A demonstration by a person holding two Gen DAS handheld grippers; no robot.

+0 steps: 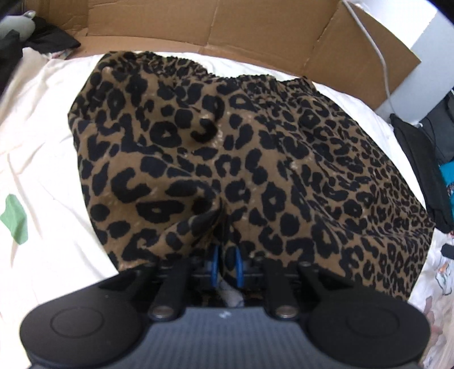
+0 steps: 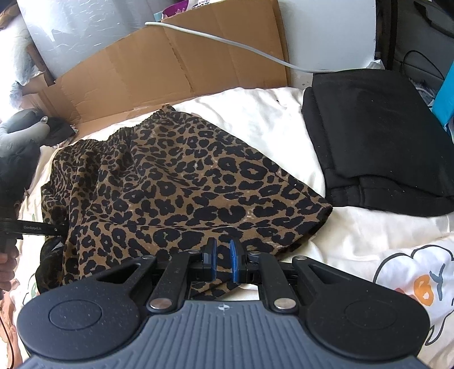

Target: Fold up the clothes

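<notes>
White bedding (image 2: 255, 119) carried a leopard-print garment (image 2: 181, 184) in front of flattened cardboard (image 2: 159, 71), with folded black clothes (image 2: 377, 136) to its right. Both the left gripper (image 1: 227, 265) and the right gripper (image 2: 222, 259) were clenched on the garment's near edge.

Skirt (image 2: 176, 193) left of folded garment (image 2: 377, 147)

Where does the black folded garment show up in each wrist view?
Left wrist: black garment at the far right edge, only partly in frame.
Right wrist: upper right, on the white bedding, right of the leopard skirt.
Shared landmark: the cardboard behind the bed.
</notes>
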